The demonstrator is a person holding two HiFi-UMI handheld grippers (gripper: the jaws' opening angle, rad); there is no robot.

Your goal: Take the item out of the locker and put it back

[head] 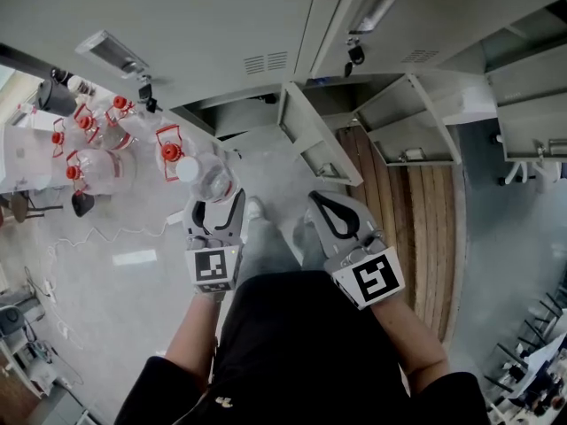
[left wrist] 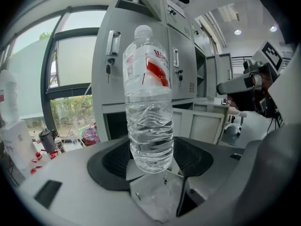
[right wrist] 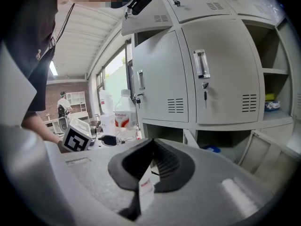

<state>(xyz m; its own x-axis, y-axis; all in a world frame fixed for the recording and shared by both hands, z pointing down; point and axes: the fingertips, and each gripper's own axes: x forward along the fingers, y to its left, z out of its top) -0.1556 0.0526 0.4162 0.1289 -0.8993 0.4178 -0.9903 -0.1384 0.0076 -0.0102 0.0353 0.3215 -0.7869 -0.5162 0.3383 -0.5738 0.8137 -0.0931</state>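
Bottle (left wrist: 149, 102): clear plastic water btl, white cap, red/white label; out of the locker, upright in the left gripper (left wrist: 150, 160), cap pointing away from it.
Left jaws: pinching the btl's lower body, one dark pad on each side, base just past the pads.
Right gripper (right wrist: 151, 161): jaws pressed together, nothing between; held just beside the left one, not touching the btl.
Locker (head: 237, 118): grey, low compartment open and dark inside, door (head: 314, 140) swung out; near and ahead of both grippers.
Weight: prob. mid-heavy, looks mostly full of water; load sits above the pinch, so likely to tip if the hold is loose.
Stiffness: thin ribbed wall, prob. soft; hard squeeze would likely dent it, not break it.
Surface: smooth and likely slick; ribs should give the pads some bite.
Best hold: ribbed body below the label, approx. mid-height; avoid cap and label.
Step (est.): btl appears taken out; return into the open compartment not yet done.
Risk: btl top catching the compartment's upper edge on entry.
Nearby: red-capped jugs (head: 97, 144) on the floor at left, well apart.
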